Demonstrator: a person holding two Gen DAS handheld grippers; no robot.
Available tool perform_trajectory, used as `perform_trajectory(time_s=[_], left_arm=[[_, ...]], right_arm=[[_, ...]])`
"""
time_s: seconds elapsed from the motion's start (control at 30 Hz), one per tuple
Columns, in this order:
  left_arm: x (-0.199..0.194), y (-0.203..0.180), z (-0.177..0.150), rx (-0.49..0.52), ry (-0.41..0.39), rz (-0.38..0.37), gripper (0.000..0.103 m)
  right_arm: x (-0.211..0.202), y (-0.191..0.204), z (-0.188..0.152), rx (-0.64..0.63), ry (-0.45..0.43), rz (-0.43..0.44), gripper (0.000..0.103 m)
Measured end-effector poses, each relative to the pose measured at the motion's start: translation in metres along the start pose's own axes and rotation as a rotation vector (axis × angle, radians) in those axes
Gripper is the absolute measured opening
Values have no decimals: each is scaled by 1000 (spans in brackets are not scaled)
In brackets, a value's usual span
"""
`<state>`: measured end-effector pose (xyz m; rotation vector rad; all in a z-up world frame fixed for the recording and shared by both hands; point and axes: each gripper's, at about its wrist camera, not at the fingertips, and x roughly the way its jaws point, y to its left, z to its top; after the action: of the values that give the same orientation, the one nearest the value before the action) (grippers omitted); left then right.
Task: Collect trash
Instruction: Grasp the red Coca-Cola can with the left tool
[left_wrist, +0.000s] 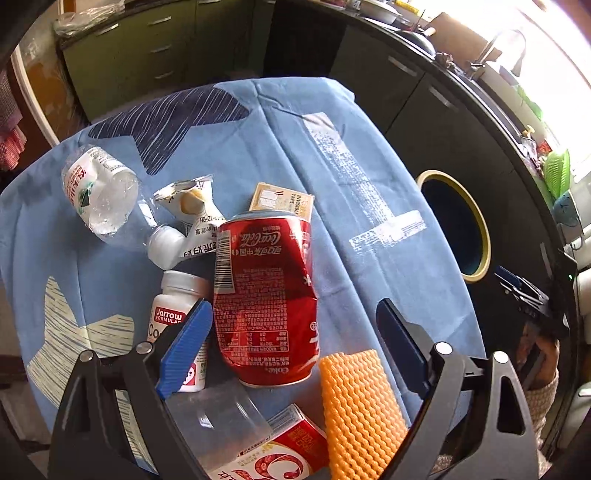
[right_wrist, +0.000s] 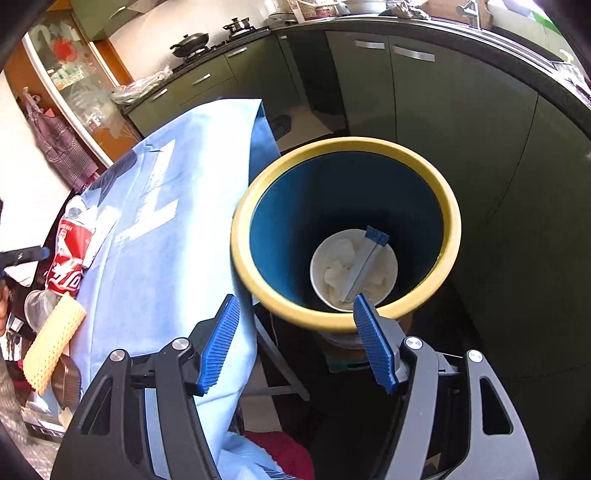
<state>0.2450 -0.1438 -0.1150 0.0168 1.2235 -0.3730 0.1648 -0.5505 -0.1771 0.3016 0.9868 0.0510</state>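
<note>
Can: a dented red can (left_wrist: 264, 299) lay on its side on the blue-clothed bench (left_wrist: 354, 206), between the fingers of the left tool (left_wrist: 293, 314), touching neither.
Left tool: fingers wide apart, hovering low over the trash pile, pointed across the bench.
Nearby trash: a white pill bottle (left_wrist: 177, 314) just beside the left finger; an orange foam sleeve (left_wrist: 360, 410) near the right finger; a crushed clear bottle (left_wrist: 101, 192), a wrapper (left_wrist: 195, 210) and a small tape box (left_wrist: 282, 201) beyond the can; a red carton (left_wrist: 280, 454) under the tool.
Bin: a yellow-rimmed blue bin (right_wrist: 345, 229) stood beside the bench, holding a white cup (right_wrist: 354, 269).
Right tool: (right_wrist: 295, 339) fingers apart, empty, above the bin's near rim, tilted downward.
</note>
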Motion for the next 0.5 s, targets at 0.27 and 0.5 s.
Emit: perform_trajectory(time_s=[0.27, 0.5], left_arm=[[14, -2, 9, -14, 40, 25, 86], [28, 7, 11, -28, 67, 50, 86]], right_arm=[[-6, 4, -12, 0, -3, 19, 66], [-5, 3, -15, -2, 6, 33, 66]])
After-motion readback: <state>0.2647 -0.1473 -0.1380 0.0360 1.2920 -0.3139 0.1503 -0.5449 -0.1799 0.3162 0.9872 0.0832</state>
